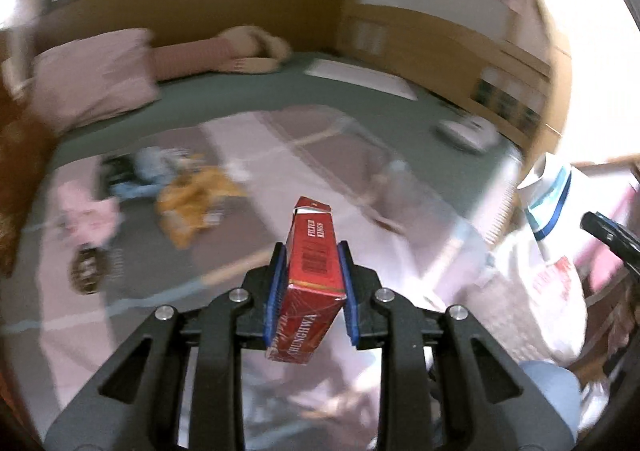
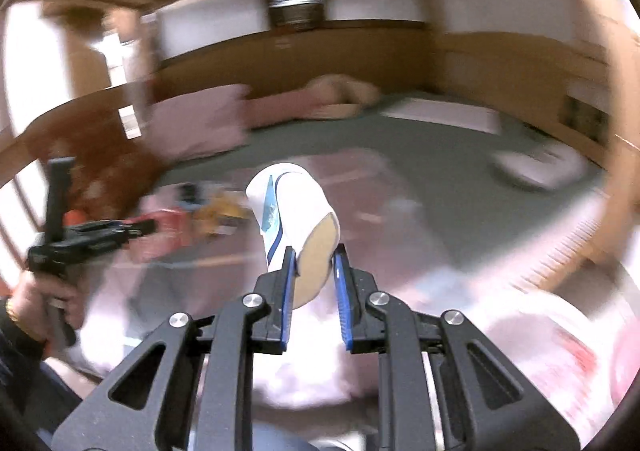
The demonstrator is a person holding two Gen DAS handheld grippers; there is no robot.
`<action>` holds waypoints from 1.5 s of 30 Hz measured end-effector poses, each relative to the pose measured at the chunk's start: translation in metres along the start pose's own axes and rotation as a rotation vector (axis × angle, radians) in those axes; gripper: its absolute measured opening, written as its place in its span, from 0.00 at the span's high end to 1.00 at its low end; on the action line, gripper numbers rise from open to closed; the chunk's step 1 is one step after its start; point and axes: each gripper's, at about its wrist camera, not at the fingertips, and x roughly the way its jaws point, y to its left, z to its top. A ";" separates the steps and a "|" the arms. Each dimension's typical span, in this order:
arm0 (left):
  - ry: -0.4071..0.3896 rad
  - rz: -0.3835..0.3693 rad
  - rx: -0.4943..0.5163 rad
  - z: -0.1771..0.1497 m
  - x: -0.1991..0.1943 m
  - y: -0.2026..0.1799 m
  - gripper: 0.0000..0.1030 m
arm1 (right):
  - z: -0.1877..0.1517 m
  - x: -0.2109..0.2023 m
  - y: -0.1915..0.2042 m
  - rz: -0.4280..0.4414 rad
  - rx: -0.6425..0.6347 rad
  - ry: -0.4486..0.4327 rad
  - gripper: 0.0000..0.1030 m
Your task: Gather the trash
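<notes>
My left gripper [image 1: 311, 251] is shut on a red Chunghwa cigarette pack [image 1: 310, 283] and holds it above the bed. My right gripper [image 2: 314, 253] is shut on a white paper cup [image 2: 292, 211] with blue print, lying on its side with its base toward the camera. The cup also shows at the right edge of the left wrist view [image 1: 548, 195]. A white plastic bag with red print [image 1: 532, 299] hangs at the lower right; it also shows in the right wrist view [image 2: 568, 355]. The left gripper shows at the left of the right wrist view [image 2: 92, 235].
More litter lies on the pink blanket [image 1: 280, 155]: an orange wrapper [image 1: 192, 207], a pale blue wrapper [image 1: 148, 171], pink paper [image 1: 88, 215] and a round brown item [image 1: 86, 271]. Pink pillows [image 1: 96, 79] and a white device [image 1: 468, 133] lie on the green sheet [image 1: 240, 91]. Wooden walls surround the bed.
</notes>
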 end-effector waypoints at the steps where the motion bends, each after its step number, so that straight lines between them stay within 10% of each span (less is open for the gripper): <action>1: 0.007 -0.037 0.021 0.001 0.001 -0.017 0.75 | -0.008 -0.008 -0.018 -0.037 0.024 0.012 0.81; 7: 0.064 -0.228 0.178 0.013 0.018 -0.137 0.75 | -0.056 -0.029 -0.111 -0.172 0.189 0.130 0.52; 13: 0.222 -0.441 0.317 0.012 0.055 -0.274 0.72 | -0.021 -0.095 -0.147 -0.225 0.317 -0.135 0.32; 15: 0.258 -0.414 0.351 0.007 0.067 -0.295 0.21 | -0.007 -0.101 -0.144 -0.205 0.317 -0.174 0.32; 16: 0.236 -0.378 0.349 0.006 0.067 -0.296 0.14 | -0.002 -0.102 -0.138 -0.195 0.309 -0.183 0.32; 21: 0.171 -0.270 0.249 0.018 0.054 -0.237 0.13 | 0.008 -0.075 -0.104 -0.120 0.227 -0.142 0.31; 26: 0.024 0.012 0.113 0.036 0.001 -0.114 0.05 | 0.022 -0.021 -0.045 -0.003 0.153 -0.067 0.31; 37: -0.080 0.479 -0.220 -0.006 -0.078 0.121 0.03 | 0.082 0.113 0.192 0.314 -0.148 0.026 0.24; 45: -0.038 0.510 -0.319 -0.020 -0.079 0.159 0.03 | 0.065 0.181 0.261 0.300 -0.235 0.084 0.24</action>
